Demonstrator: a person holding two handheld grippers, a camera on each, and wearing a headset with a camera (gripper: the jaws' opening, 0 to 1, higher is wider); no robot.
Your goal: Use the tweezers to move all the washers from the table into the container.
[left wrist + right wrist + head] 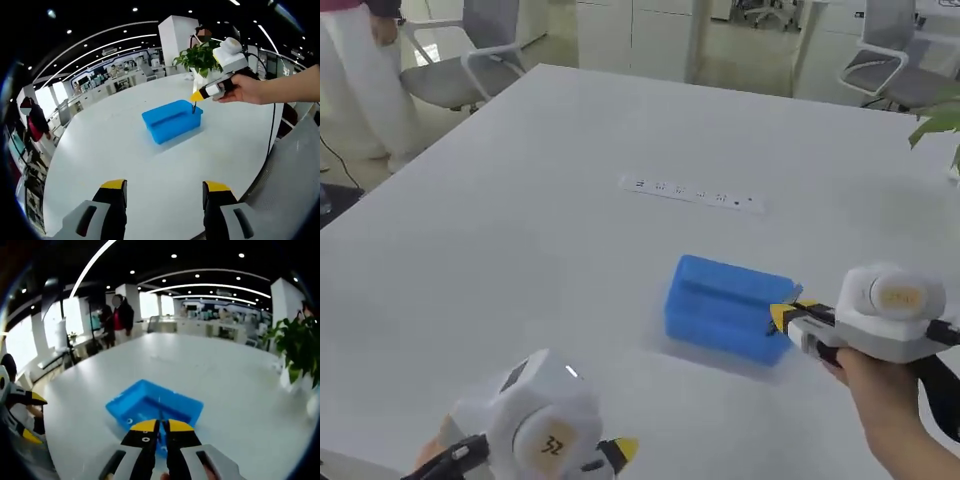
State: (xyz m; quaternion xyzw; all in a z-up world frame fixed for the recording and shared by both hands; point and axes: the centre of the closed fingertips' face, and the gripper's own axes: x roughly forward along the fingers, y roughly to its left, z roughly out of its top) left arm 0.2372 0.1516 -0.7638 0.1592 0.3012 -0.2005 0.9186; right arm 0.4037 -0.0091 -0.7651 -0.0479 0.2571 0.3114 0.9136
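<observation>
A blue rectangular container (pixel 725 308) stands on the white table (pixel 520 240). My right gripper (pixel 782 318) hovers at its right end, shut on thin tweezers (pixel 193 107) whose tips point down into the container (pixel 170 121). In the right gripper view the yellow-tipped jaws (pixel 160 426) are pressed together over the container (pixel 145 404), and a small ring that looks like a washer (pixel 129 421) lies inside it. My left gripper (pixel 165 191) is open with nothing between its jaws, low at the near table edge (pixel 620 452), well short of the container.
A white power strip (pixel 692 192) lies flat beyond the container. Office chairs (pixel 470 70) stand past the far table edge. A potted plant (pixel 200 57) sits at the table's right side. People stand far off (pixel 120 315).
</observation>
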